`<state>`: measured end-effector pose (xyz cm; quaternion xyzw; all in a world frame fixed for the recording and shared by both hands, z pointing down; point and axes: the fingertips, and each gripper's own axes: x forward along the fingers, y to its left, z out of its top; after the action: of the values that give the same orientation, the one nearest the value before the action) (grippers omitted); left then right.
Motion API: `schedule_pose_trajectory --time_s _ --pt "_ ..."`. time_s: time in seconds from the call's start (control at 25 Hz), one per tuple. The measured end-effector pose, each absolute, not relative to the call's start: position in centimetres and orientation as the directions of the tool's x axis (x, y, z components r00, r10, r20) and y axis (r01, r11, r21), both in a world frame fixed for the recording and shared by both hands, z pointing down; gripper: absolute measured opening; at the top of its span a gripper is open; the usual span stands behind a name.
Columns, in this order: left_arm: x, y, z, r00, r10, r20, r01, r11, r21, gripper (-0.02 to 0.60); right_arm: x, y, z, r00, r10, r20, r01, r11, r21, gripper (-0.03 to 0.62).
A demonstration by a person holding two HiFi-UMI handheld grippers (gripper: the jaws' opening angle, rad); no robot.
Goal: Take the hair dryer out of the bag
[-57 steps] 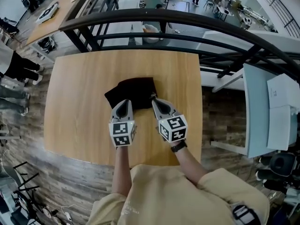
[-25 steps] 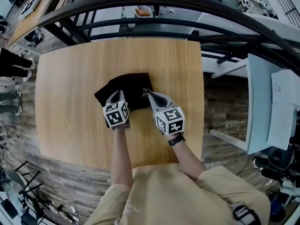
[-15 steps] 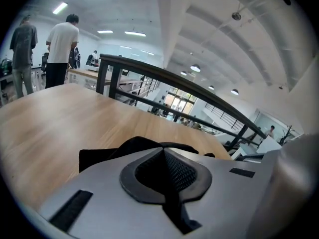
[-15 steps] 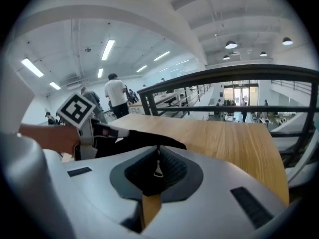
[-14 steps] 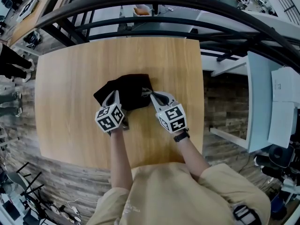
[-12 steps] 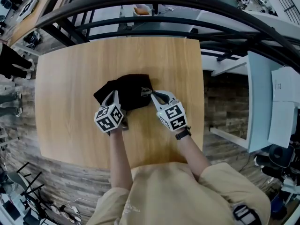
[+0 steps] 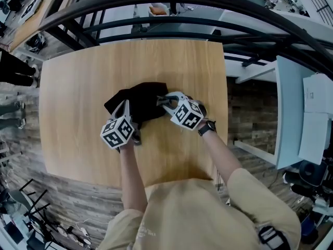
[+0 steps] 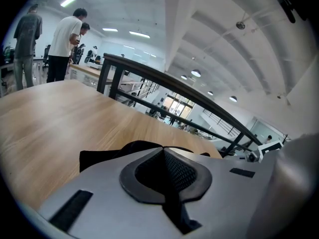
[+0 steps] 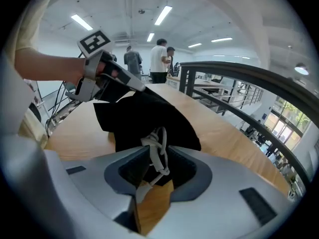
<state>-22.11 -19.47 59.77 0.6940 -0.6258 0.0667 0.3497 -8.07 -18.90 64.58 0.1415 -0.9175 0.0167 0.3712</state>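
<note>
The black drawstring bag (image 7: 141, 99) lies on the wooden table (image 7: 78, 72); the left gripper (image 7: 125, 106), its jaws pressed together, pinches one corner of the bag; the right gripper (image 7: 163, 100) has just been opening, and the white cord (image 9: 158, 149) hangs loose between its jaws; the hair dryer is not visible, and the bag's contents are hidden.

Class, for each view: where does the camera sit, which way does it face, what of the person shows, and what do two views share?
Head view: on the head, facing down at the table; shows both arms, the left tool and right tool.
Left gripper view: on the left tool, facing across the table to the railing; shows its shut jaws.
Right gripper view: on the right tool, facing the bag; its jaws, which have just been opening, straddle a white cord.
Shared: all show the bag.
</note>
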Motion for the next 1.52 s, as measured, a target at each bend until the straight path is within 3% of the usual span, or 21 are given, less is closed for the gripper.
schedule_pose_trajectory --time_s 0.4,0.8,0.96,1.12,1.52 --pt "-22.1 -19.5 59.6 0.211 -0.822 0.529 -0.915 0.023 0.402 0.014 -10.5 -19.3 67.2 -0.645 -0.060 0.762 -0.034 0.998 0.050 0.215" --pt "-22.2 -19.6 59.8 0.214 -0.819 0.533 -0.917 0.021 0.399 0.014 -12.9 -18.0 68.4 -0.575 0.147 0.805 0.190 0.981 -0.044 0.229" --pt "-22.2 -19.4 59.8 0.214 -0.817 0.535 -0.916 0.022 0.400 0.014 -14.2 -17.6 69.8 -0.565 0.155 0.810 0.220 0.975 -0.033 0.227" --pt "-22.0 -19.4 59.9 0.218 -0.817 0.534 -0.913 0.023 0.408 0.014 -14.2 -17.6 69.7 -0.588 0.125 0.799 0.224 0.975 0.012 0.181" --pt "-21.8 -19.6 60.4 0.220 -0.814 0.537 -0.906 0.034 0.422 0.014 -12.3 -17.9 68.1 -0.660 0.019 0.751 0.175 0.976 0.129 0.175"
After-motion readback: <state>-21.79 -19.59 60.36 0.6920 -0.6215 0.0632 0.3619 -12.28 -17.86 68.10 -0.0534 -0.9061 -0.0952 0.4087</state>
